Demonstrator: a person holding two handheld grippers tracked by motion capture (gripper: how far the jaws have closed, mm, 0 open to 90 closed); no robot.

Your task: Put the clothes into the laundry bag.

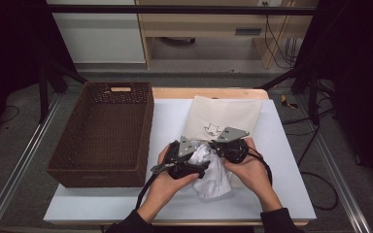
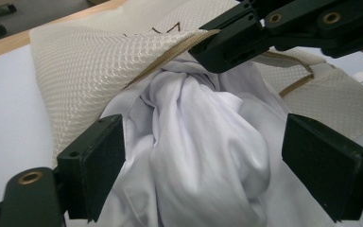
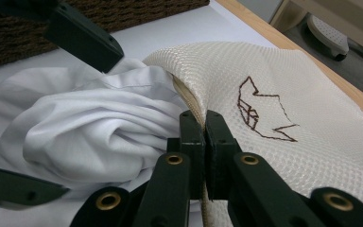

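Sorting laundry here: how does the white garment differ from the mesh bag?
The white garment is smooth and crumpled into a bunch; the mesh bag is cream, netted, mostly flat, with a stitched dark outline. The right gripper pinches the bag's rim; the left gripper straddles the garment, open. Both are fabric.

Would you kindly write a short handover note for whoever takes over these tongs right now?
Left tongs: open, jaws on either side of the white garment, not pressing it.
Right tongs: shut on the zipper edge of the mesh laundry bag, holding its mouth up.
Done: the garment's upper part is tucked into the bag's mouth.
Left: push the rest, bunched on the white table, inside. The wicker basket sits at the left.
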